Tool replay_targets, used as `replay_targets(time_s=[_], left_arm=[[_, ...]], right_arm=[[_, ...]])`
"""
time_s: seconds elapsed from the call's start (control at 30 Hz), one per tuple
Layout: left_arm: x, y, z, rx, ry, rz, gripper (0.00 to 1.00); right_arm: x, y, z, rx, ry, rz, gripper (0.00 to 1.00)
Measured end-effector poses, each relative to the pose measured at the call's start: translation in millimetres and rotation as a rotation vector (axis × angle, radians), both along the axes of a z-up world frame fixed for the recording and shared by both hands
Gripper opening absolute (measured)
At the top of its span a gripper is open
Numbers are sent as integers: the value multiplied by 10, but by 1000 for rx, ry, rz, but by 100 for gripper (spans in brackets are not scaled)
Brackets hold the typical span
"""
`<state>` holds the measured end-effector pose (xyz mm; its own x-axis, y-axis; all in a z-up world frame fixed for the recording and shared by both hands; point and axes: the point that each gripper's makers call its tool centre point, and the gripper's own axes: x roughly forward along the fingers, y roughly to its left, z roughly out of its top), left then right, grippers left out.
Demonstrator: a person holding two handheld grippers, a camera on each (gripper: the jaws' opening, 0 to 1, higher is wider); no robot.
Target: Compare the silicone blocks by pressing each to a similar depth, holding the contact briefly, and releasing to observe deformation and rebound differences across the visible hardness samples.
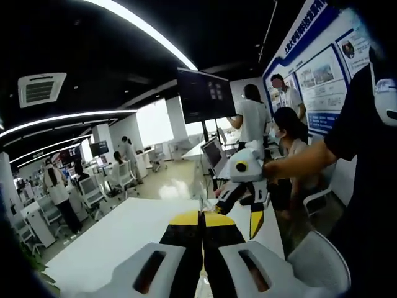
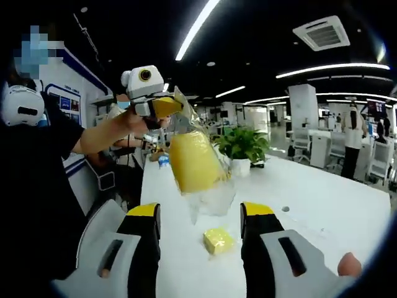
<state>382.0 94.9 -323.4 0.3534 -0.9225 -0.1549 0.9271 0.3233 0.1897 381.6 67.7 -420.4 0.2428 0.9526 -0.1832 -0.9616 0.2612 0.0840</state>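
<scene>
My left gripper [image 1: 201, 215] has its yellow-tipped jaws pressed together. In the right gripper view the left gripper [image 2: 173, 107] is held up in the air, shut on the top of a clear plastic bag [image 2: 208, 197] that hangs from it. A large yellow silicone block [image 2: 193, 160] sits inside the bag. A small yellow silicone block [image 2: 218, 240] lies on the white table [image 2: 322, 205] below the bag. My right gripper [image 2: 200, 211] stands open above the table, its jaws either side of the small block and the bag's lower end, touching neither. The right gripper [image 1: 240, 212] also shows open ahead of the left one.
A potted plant [image 2: 243, 146] stands further along the table, with a small hole [image 2: 285, 209] in the tabletop. A white chair [image 1: 316, 261] is at the table's side. People stand by a large monitor [image 1: 205, 94] and a poster wall [image 1: 322, 81].
</scene>
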Motion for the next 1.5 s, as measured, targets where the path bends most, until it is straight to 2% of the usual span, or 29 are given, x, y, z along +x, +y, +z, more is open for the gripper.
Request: replay_targets(time_s=[0.13, 0.3, 0.4, 0.47, 0.53, 0.63, 0.7, 0.83, 1.03, 1.07, 1.1, 1.23, 1.33, 1.5], left_arm=[[-34, -31, 26, -20, 9, -12, 0], [-76, -76, 65, -45, 12, -22, 0], [-112, -113, 63, -52, 15, -25, 0], [-117, -111, 51, -54, 19, -24, 0], [-129, -113, 26, -57, 24, -22, 0], [-130, -112, -56, -51, 34, -17, 0], [-106, -103, -107, -52, 47, -14, 0], [-95, -101, -189, -49, 65, -16, 0], [-93, -87, -197, -76, 83, -19, 0], [-93, -87, -199, -77, 84, -18, 0], [-91, -85, -207, -76, 82, -17, 0], [-63, -43, -228, -91, 99, -13, 0], [-45, -23, -245, -107, 103, -3, 0], [-34, 21, -250, -116, 102, 7, 0]], right_arm=[[-1, 146, 168, 69, 5, 52, 44], [11, 263, 289, 178, 71, 98, 42], [4, 316, 331, 204, 63, 120, 38], [-20, 361, 323, 201, 67, 141, 33], [-32, 376, 245, 165, 64, 158, 31], [-26, 394, 181, 142, 72, 156, 31], [-21, 408, 83, 101, 59, 162, 32], [-36, 440, -101, 53, 84, 173, 33], [-44, 477, -183, 101, 133, 178, 34], [-53, 486, -171, 114, 129, 181, 34], [-46, 496, -133, 135, 88, 176, 34], [-79, 511, -105, 144, 117, 189, 33], [-87, 522, -81, 148, 123, 192, 28], [-84, 542, -87, 119, 88, 165, 21]])
